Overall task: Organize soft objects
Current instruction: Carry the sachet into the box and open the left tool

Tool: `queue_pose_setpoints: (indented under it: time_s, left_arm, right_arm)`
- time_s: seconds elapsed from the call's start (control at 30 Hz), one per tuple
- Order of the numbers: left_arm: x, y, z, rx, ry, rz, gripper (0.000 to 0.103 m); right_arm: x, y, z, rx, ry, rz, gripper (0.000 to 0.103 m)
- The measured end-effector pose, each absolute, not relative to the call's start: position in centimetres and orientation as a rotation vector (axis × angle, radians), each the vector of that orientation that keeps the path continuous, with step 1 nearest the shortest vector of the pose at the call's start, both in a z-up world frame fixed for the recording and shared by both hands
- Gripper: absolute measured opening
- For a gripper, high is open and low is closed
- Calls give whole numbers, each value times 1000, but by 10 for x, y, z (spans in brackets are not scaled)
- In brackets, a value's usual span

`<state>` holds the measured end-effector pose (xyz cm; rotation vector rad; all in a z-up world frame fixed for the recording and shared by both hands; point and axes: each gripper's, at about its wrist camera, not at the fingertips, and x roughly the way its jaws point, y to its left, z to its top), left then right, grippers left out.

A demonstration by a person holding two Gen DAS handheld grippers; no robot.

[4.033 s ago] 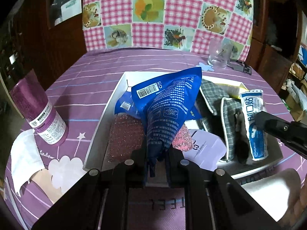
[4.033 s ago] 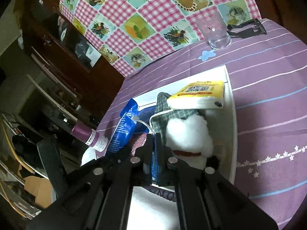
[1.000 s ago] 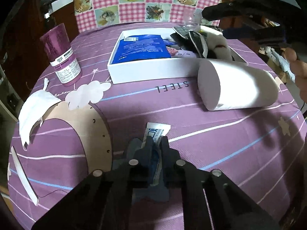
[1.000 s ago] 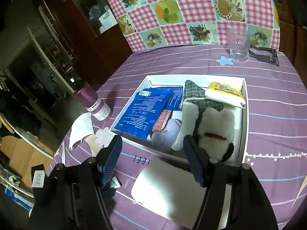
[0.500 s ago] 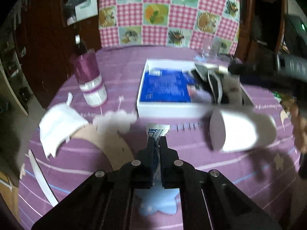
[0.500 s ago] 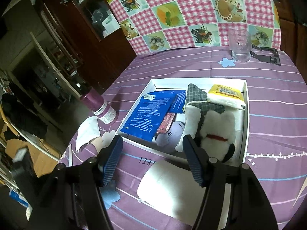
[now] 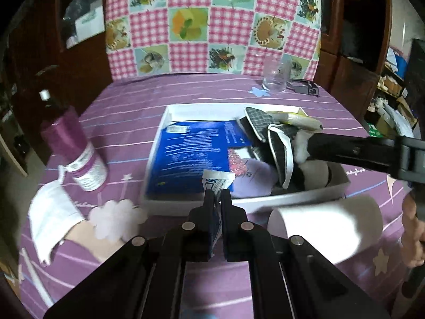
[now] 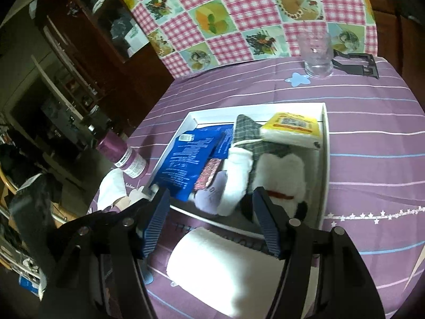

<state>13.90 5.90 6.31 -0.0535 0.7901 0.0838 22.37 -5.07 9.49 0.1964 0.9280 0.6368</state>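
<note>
Sachet: a small white-and-blue sachet (image 7: 216, 183) stood pinched between the clenched jaws of the left hand-held gripper (image 7: 217, 195), in the air at the near edge of the white box (image 7: 186, 110).
White box: it sat on the bench (image 7: 127, 106), a purple striped cloth under it.
Inside the box: a blue packet (image 7: 191, 156) lay flat at its left side; a grey checked cloth (image 8: 245, 133), a white plush toy (image 8: 281, 175) with a red collar and a yellow-wrapped tissue pack (image 8: 292, 130) filled its right side.
Right hand-held gripper: released, jaws wide apart and empty, the right hand-held gripper (image 8: 209, 220) hung above the box's near wall.
Paper roll: a white paper roll (image 8: 225, 271) lay on its side just in front of the box.
Left of the box: a purple bottle (image 7: 77, 151) stood near it; a white mask (image 7: 50, 212) lay beyond that.
Behind the box: a clear glass (image 8: 317, 55) stood well apart, near the bench's far edge.
</note>
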Motion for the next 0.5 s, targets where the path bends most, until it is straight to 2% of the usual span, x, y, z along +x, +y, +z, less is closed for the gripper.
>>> queue_pose_setpoints:
  time_s: [0.37,0.47,0.5]
  left_arm:
    - [188,57,55,-114,758,66,4]
    - [192,56,55,-112,735,66,9]
    - [193,55,55,-104,739,66,19]
  right_arm:
    - [237,-68,90,202,895,562,66]
    - [240,-73,90,228,882,563,66]
    - [241,-75,90,238,876,564,66]
